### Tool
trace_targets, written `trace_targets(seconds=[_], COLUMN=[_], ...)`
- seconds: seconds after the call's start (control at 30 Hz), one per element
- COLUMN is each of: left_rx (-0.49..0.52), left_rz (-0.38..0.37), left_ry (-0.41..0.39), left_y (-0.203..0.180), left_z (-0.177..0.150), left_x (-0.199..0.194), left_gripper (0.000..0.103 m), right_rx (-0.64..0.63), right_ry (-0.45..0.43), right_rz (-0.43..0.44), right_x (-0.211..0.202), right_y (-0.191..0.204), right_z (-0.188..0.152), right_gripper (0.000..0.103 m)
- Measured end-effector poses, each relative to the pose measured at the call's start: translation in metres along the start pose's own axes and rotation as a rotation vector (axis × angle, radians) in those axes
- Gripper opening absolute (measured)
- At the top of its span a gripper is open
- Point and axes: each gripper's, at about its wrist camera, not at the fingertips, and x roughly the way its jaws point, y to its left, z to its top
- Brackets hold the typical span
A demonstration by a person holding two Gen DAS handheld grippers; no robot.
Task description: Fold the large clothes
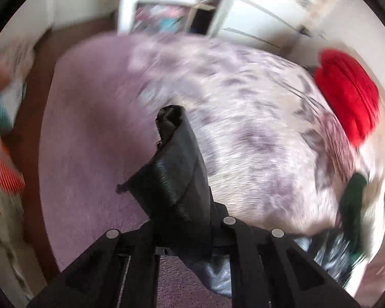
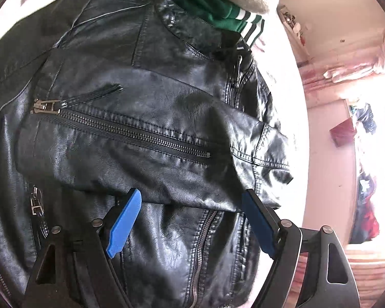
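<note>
The black jacket [image 2: 146,133] lies on the bed [image 1: 243,133], below the green garment [image 2: 218,7]. The left claw [image 1: 170,118] is clenched on a jacket piece; the right claw [image 2: 192,200] hangs released over the sleeve [image 2: 166,159]. A sleeve fold seems underway; next the right claw likely must grip that sleeve.

The leather jacket [image 2: 146,118] is glossy black with dark metal zips. The garment [image 2: 218,7] beyond it is green with white stripes at the cuff. The bedspread [image 1: 243,118] is pale with mauve blotches, and the cushion [image 1: 346,95] at its far right is bright red.
</note>
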Motion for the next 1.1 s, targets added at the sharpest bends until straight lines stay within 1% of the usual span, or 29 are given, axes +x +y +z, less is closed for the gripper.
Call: trace_targets(seconds=[0.03, 0.07, 0.1, 0.13, 0.17, 0.2, 0.27, 0.3, 0.33, 0.4, 0.43, 0.47, 0.53, 0.57, 0.63, 0.67, 0.73, 0.77, 0.83, 0.87, 0.97, 1.0, 1.03, 1.07, 1.1], left_rx=[0.055, 0.113, 0.162, 0.221, 0.265, 0.321, 0.415, 0.450, 0.489, 0.592, 0.623, 0.662, 0.732, 0.758, 0.822, 0.844, 0.901, 0.928, 1.004, 1.034, 1.048, 1.040, 1.029, 1.024, 1.012], left_rz=[0.007, 0.002, -0.002, -0.008, -0.016, -0.033, -0.080, -0.106, -0.138, -0.217, -0.251, -0.302, -0.380, -0.406, -0.433, -0.434, -0.430, -0.420, -0.370, -0.353, -0.350, -0.363, -0.382, -0.395, -0.411], left_ry=[-0.012, -0.023, -0.034, -0.042, -0.047, -0.054, -0.052, -0.049, -0.042, -0.015, 0.006, 0.043, 0.109, 0.138, 0.217, 0.248, 0.338, 0.365, 0.412, 0.431, 0.470, 0.480, 0.492, 0.495, 0.492], left_y=[-0.008, -0.026, -0.045, -0.069, -0.084, -0.109, -0.153, -0.174, -0.197, -0.256, -0.279, -0.307, -0.355, -0.373, -0.408, -0.420, -0.440, -0.447, -0.454, -0.460, -0.458, -0.457, -0.455, -0.457, -0.455], left_z=[-0.001, -0.002, -0.003, -0.005, -0.010, -0.018, -0.040, -0.049, -0.062, -0.100, -0.117, -0.142, -0.191, -0.212, -0.260, -0.279, -0.319, -0.333, -0.361, -0.377, -0.387, -0.387, -0.381, -0.383, -0.376], left_x=[-0.011, -0.020, -0.029, -0.036, -0.043, -0.053, -0.071, -0.080, -0.087, -0.102, -0.105, -0.109, -0.113, -0.111, -0.102, -0.097, -0.078, -0.073, -0.055, -0.056, -0.054, -0.057, -0.061, -0.065, -0.070], left_gripper=[0.008, 0.008, 0.007, 0.007, 0.006, 0.006, 0.006, 0.006, 0.006, 0.006, 0.006, 0.006, 0.006, 0.006, 0.006, 0.006, 0.008, 0.008, 0.011, 0.013, 0.031, 0.045, 0.059, 0.065, 0.070], right_rx=[0.008, 0.015, 0.033, 0.049, 0.089, 0.121, 0.181, 0.228, 0.261, 0.319, 0.334, 0.368, 0.414, 0.434, 0.471, 0.486, 0.532, 0.554, 0.593, 0.606, 0.661, 0.673, 0.678, 0.684, 0.691], right_ry=[0.000, 0.000, 0.008, 0.019, 0.036, 0.053, 0.085, 0.107, 0.122, 0.145, 0.153, 0.169, 0.187, 0.198, 0.218, 0.226, 0.252, 0.263, 0.278, 0.282, 0.301, 0.302, 0.300, 0.294, 0.281], right_rz=[0.019, 0.042, 0.089, 0.121, 0.189, 0.252, 0.313, 0.364, 0.393, 0.418, 0.425, 0.437, 0.449, 0.450, 0.446, 0.446, 0.455, 0.467, 0.504, 0.521, 0.669, 0.710, 0.732, 0.760, 0.789], right_x=[-0.010, -0.006, 0.007, 0.007, 0.011, 0.017, 0.025, 0.032, 0.038, 0.050, 0.055, 0.066, 0.083, 0.092, 0.112, 0.119, 0.140, 0.149, 0.164, 0.168, 0.187, 0.188, 0.186, 0.183, 0.179], right_y=[-0.011, -0.020, -0.028, -0.036, -0.051, -0.065, -0.092, -0.116, -0.134, -0.174, -0.187, -0.214, -0.253, -0.271, -0.304, -0.315, -0.347, -0.359, -0.379, -0.384, -0.406, -0.408, -0.410, -0.412, -0.414], right_z=[0.001, -0.002, 0.000, -0.001, -0.005, -0.010, -0.016, -0.022, -0.027, -0.039, -0.044, -0.053, -0.066, -0.072, -0.088, -0.092, -0.107, -0.113, -0.121, -0.124, -0.138, -0.142, -0.148, -0.153, -0.155], right_gripper=[0.082, 0.083, 0.083, 0.083, 0.083, 0.083, 0.083, 0.083, 0.083, 0.083, 0.083, 0.083, 0.083, 0.083, 0.083, 0.083, 0.083, 0.083, 0.083, 0.083, 0.083, 0.083, 0.083, 0.083, 0.083])
